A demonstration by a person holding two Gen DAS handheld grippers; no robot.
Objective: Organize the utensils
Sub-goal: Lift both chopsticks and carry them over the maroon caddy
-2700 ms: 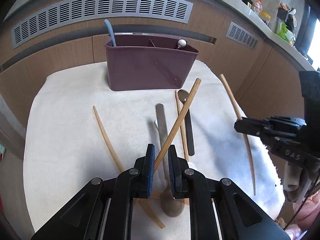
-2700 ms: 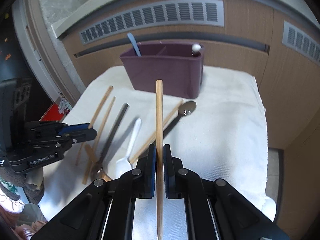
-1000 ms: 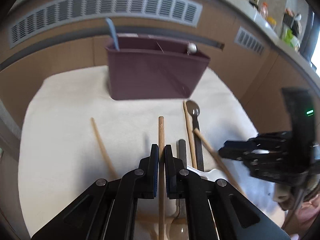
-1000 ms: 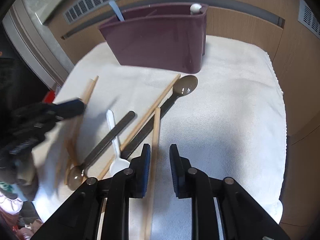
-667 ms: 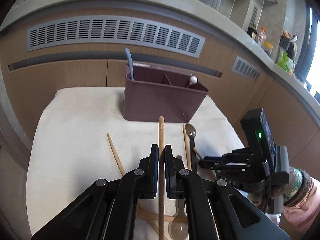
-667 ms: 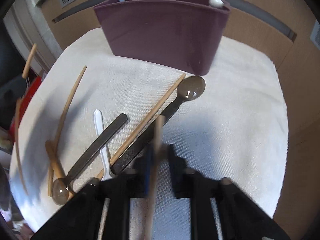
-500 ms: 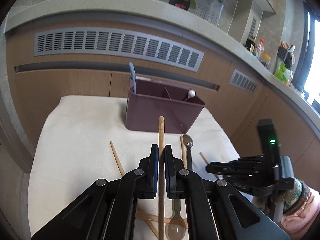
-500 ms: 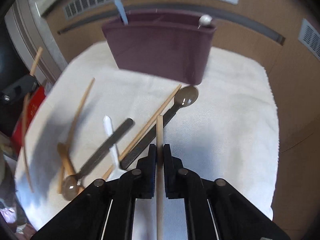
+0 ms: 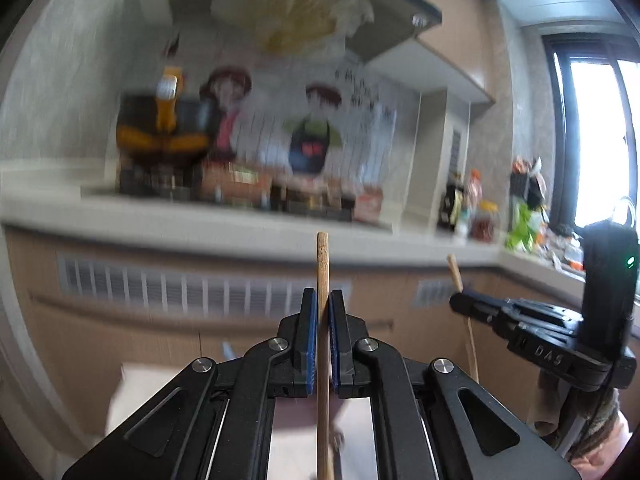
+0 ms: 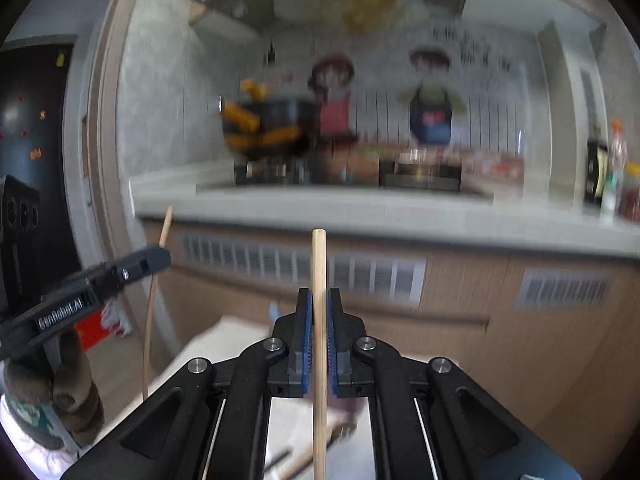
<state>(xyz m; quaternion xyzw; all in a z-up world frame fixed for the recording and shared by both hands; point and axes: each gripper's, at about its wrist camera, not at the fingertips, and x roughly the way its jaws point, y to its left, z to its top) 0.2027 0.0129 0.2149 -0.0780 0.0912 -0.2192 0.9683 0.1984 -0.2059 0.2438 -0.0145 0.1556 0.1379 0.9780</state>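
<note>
Both raised off the cloth now: left gripper (image 9: 323, 308) pinching a chopstick (image 9: 322, 264), right gripper (image 10: 318, 306) newly clamped on a second chopstick (image 10: 319, 264). Ready for the holder.

Each camera is sitting just behind its own gripper's two fingers and looking forward along them, nearly level, toward the kitchen counter (image 9: 248, 228) and the vented panels beneath it. The left wrist view is facing the counter with the window at its right edge, and it is catching the right gripper (image 9: 456, 300) from the side. The right wrist view is facing the same wall from further right, with the left gripper (image 10: 164, 256) coming in at its left edge. Both are sharing the blurred counter, the wall drawings and the bottles (image 10: 608, 176).
</note>
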